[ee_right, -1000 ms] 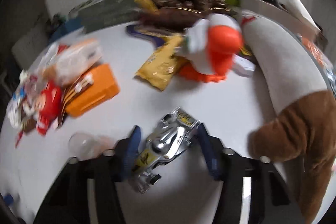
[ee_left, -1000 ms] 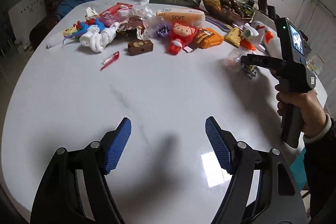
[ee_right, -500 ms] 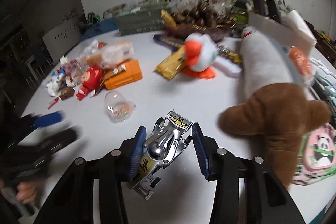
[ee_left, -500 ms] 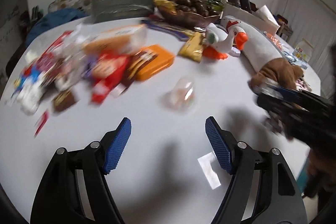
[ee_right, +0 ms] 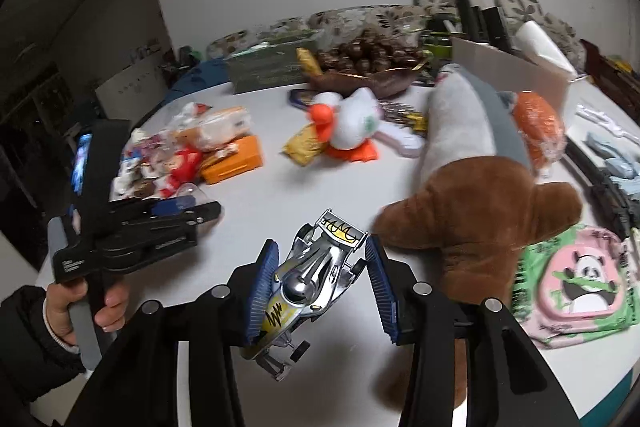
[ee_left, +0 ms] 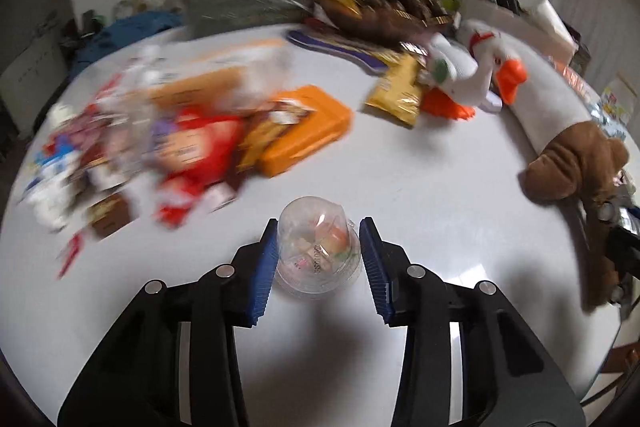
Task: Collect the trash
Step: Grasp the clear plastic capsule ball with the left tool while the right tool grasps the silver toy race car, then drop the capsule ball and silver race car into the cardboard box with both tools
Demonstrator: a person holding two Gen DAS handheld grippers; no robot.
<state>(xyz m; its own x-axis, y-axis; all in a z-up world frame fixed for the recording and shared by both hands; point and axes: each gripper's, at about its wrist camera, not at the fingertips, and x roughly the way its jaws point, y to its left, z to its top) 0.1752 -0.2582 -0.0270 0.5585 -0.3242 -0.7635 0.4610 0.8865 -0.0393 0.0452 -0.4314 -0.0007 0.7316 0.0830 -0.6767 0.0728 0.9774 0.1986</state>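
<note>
Left wrist view: left gripper (ee_left: 319, 259) is closing its jaws around a clear plastic capsule (ee_left: 318, 253) that is sitting on the white table (ee_left: 440, 187). Blue pads are flanking the capsule on both sides, left pad looking right against its wall, right pad just beside it; firm contact is hard to call. Capsule is holding small colourful bits inside. Behind it, blurred, an orange box (ee_left: 308, 131) is lying near a red toy (ee_left: 200, 147) and a heap of wrappers at the far left. A yellow snack packet (ee_left: 396, 95) is lying beside a white plush duck (ee_left: 468, 75) with an orange beak. A long grey-and-brown plush (ee_left: 560, 131) is stretching along the right edge.

Right wrist view: right gripper (ee_right: 320, 279) is pinching a silver toy race car (ee_right: 308, 279) between its blue pads, car tilted nose-down, rear wing up, wheels clear of the table. The brown end of the plush (ee_right: 480, 219) is lying just right of the fingers. A pink panda packet (ee_right: 580, 279) is lying at the right edge. At left, a person's hand (ee_right: 80, 307) in a dark sleeve is gripping the handle of the other tool, whose fingers are reaching at the capsule (ee_right: 192, 193) near the red toy and orange box (ee_right: 234, 165). The duck (ee_right: 348, 127) is sitting mid-table; a bowl of brown nuts (ee_right: 368, 67) is standing behind it.
</note>
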